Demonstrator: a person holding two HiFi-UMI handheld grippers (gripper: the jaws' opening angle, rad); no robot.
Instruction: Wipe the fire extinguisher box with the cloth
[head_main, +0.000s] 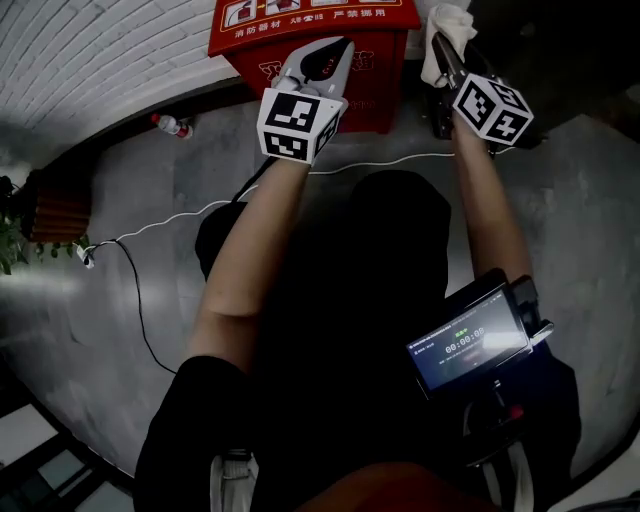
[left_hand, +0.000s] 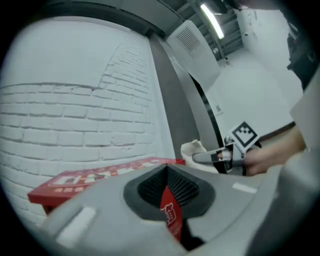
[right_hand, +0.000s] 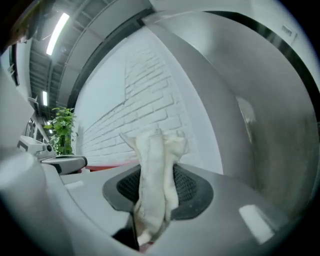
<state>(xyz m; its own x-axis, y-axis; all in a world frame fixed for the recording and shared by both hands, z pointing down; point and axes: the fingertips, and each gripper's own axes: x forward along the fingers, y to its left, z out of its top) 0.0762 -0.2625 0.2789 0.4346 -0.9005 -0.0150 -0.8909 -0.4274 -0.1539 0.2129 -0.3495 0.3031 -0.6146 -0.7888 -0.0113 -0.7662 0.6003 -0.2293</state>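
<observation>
Head view: red fire extinguisher box (head_main: 310, 20) at 12 o'clock, standing on grey floor (head_main: 590, 200) against white brick wall (head_main: 90, 50); white lettering on its lid. Left claw (head_main: 330, 55) hangs over the box's front face, arm reaching toward 12. In the left gripper view the left claw (left_hand: 167, 172) has its jaws drawn together to a thin slit, tips meeting; a strip of red with white lettering shows through the slit, and I see nothing gripped. Box lid (left_hand: 90, 177) lies at 9 o'clock of the jaws there. Right claw (head_main: 440, 42) sits at 1 o'clock, just beside the box's right edge, clamped on the white cloth (head_main: 445, 25), which bunches above the tips. In the right gripper view the right claw (right_hand: 152, 192) is closed on the cloth (right_hand: 159, 147); the fabric stands upright between the dark ribbed pads and fans out past them. Whether cloth touches the box, cannot tell. Plastic bottle (head_main: 170, 124) on the floor at 10 o'clock, near the wall base. White cable (head_main: 170, 222) trails across the floor toward 9. Potted plant (head_main: 12, 245) at far 9 o'clock. Lit screen (head_main: 468, 345) with a timer at 4 o'clock.
</observation>
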